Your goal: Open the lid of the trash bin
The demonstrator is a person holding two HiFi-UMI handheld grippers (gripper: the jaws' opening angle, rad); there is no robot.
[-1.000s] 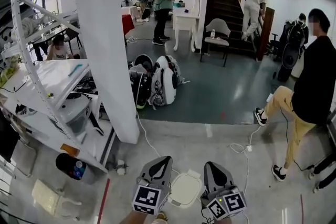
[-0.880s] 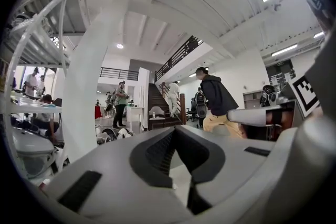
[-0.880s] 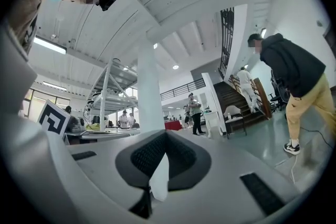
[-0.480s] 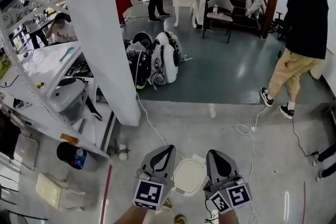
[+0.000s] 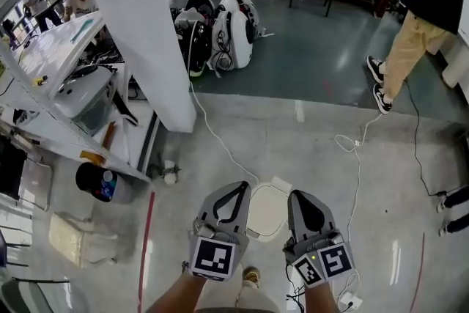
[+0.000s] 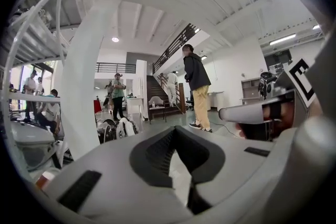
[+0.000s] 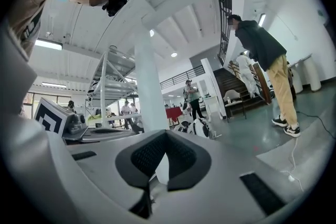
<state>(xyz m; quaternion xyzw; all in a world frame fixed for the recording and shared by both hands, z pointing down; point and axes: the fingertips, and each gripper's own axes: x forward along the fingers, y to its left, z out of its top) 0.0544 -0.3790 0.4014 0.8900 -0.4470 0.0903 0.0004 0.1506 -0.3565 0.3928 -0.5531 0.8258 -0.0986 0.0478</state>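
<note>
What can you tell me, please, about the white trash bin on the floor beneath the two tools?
The trash bin shows only from above: a cream-white, plastic-looking body with a rounded lid that lies flat and looks closed, and a small squarish tab at its far edge. It stands upright on the grey floor, framed by the left tool and the right tool, which cover its sides. Neither visibly touches it.
</note>
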